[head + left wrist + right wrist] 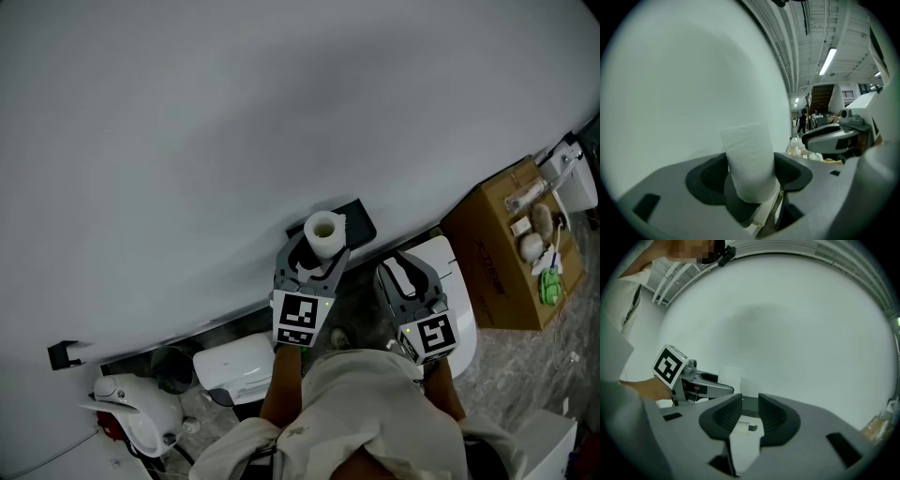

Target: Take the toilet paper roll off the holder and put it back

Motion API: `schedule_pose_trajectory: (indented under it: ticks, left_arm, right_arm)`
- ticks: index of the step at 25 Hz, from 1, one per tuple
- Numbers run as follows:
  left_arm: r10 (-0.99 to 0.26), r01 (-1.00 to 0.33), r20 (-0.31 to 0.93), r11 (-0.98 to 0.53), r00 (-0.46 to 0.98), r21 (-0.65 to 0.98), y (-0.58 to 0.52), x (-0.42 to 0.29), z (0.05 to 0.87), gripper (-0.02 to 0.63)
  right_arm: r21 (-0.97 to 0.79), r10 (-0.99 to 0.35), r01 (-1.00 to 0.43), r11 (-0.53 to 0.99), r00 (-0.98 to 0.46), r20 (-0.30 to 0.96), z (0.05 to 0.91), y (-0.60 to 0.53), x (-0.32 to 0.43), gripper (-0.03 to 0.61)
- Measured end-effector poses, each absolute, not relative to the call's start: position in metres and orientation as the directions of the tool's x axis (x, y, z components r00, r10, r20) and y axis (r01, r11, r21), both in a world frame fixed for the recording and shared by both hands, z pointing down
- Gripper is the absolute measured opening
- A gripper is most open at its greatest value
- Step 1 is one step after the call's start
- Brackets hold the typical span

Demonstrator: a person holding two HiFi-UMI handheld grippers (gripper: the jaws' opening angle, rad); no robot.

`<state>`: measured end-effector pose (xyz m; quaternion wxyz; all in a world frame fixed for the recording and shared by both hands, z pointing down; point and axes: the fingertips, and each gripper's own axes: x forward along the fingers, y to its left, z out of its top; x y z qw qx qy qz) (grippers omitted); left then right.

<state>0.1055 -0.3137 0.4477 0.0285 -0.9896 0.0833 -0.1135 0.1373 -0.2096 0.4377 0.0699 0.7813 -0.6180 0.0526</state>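
The white toilet paper roll [324, 233] stands upright between the jaws of my left gripper [323, 251], which is shut on it. In the left gripper view the roll [750, 164] fills the gap between the dark pads, close to the pale wall. The black holder [357, 221] sits on the wall just right of the roll, and the roll is off it. My right gripper [401, 264] hangs to the right and a little nearer, its jaws a narrow gap apart with nothing between them. In the right gripper view the left gripper [693, 386] and the roll [731, 375] show at the left.
A broad pale wall [234, 141] fills the upper view. A white toilet [457, 281] lies under the right gripper. An open cardboard box [497, 258] with small items stands at the right. White appliances [234, 366] sit on the floor at lower left, near a small black bracket [64, 354].
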Motion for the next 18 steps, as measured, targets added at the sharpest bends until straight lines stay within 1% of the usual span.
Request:
schedule_pose_trajectory:
  ticks: [15,18]
  left_arm:
    - [-0.179,-0.168,0.199,-0.983,0.964,-0.068,-0.301,0.1,0.44,0.308]
    - [-0.183,-0.172,0.188,-0.982,0.965,-0.072,-0.296,0.096,0.436,0.308]
  right_arm:
    - [0.02,-0.96,-0.97,-0.242,0.242,0.14,0.428,-0.193,0.136,0.103]
    - [0.041,-0.961,-0.972,-0.233,0.237,0.14,0.429,-0.187,0.133,0.104]
